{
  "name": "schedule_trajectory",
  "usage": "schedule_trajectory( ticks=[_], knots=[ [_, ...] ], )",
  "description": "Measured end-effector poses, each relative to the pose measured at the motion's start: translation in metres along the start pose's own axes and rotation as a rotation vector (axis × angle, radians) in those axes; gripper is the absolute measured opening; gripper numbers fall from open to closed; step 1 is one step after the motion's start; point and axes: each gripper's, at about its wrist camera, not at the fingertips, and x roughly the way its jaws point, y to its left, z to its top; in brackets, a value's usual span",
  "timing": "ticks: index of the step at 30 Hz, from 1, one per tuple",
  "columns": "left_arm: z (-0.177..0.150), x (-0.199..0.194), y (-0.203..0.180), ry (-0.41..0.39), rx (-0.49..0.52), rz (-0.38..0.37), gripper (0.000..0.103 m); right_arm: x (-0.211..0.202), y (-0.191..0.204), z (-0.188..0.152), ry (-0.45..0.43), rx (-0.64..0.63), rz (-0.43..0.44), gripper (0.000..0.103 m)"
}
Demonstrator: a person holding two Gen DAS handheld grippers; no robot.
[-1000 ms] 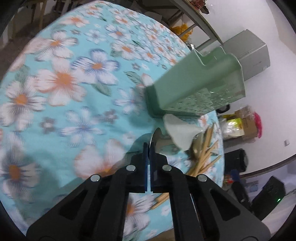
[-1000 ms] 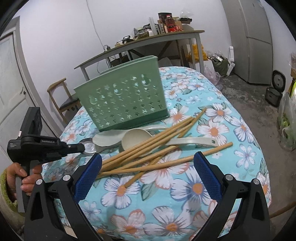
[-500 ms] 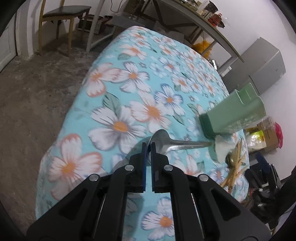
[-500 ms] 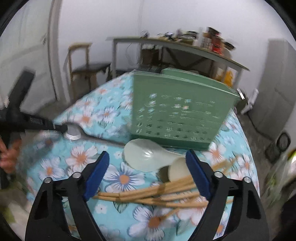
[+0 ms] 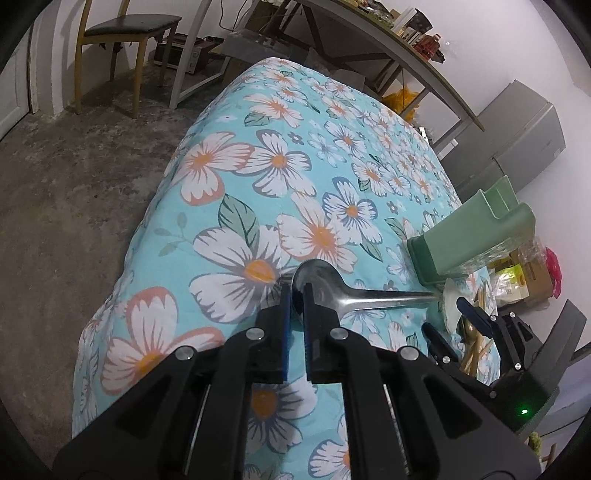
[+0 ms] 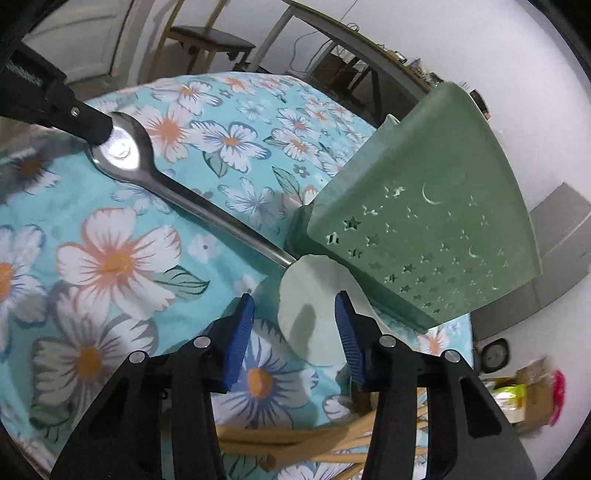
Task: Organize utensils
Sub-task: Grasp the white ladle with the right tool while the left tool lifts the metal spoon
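My left gripper point(image 5: 295, 295) is shut on the bowl of a metal spoon point(image 5: 354, 293), whose handle points right toward the green utensil holder point(image 5: 476, 236). In the right wrist view the spoon point(image 6: 177, 192) runs from the left gripper point(image 6: 94, 129) down to the holder point(image 6: 424, 229). My right gripper point(image 6: 293, 321) is open and empty, with its fingers on either side of a white spoon point(image 6: 310, 314) lying at the holder's base. Wooden chopsticks point(image 6: 314, 443) lie under the right gripper.
The table has a blue floral cloth point(image 5: 280, 158). The right gripper's body point(image 5: 491, 347) shows at the right of the left wrist view. A chair point(image 5: 125, 33) and a long grey table point(image 5: 369, 40) stand beyond the table's far edge.
My left gripper has pulled the metal spoon leftward, away from the pile. My right gripper has moved in low and close over the white spoon beside the holder.
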Motion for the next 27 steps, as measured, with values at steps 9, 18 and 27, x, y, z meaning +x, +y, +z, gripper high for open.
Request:
schedule_trajectory(
  ticks=[9, 18, 27],
  knots=[
    [-0.002, 0.003, -0.004, -0.015, 0.016, 0.020, 0.010, 0.012, -0.001, 0.008, 0.039, 0.075, -0.093, 0.013],
    [-0.002, -0.010, -0.017, -0.081, 0.055, 0.029, 0.004, -0.036, -0.060, 0.008, -0.064, 0.334, 0.035, 0.007],
    [0.005, -0.068, -0.051, -0.283, 0.181, 0.024, 0.001, -0.077, -0.139, -0.009, -0.192, 0.609, 0.153, 0.003]
  ],
)
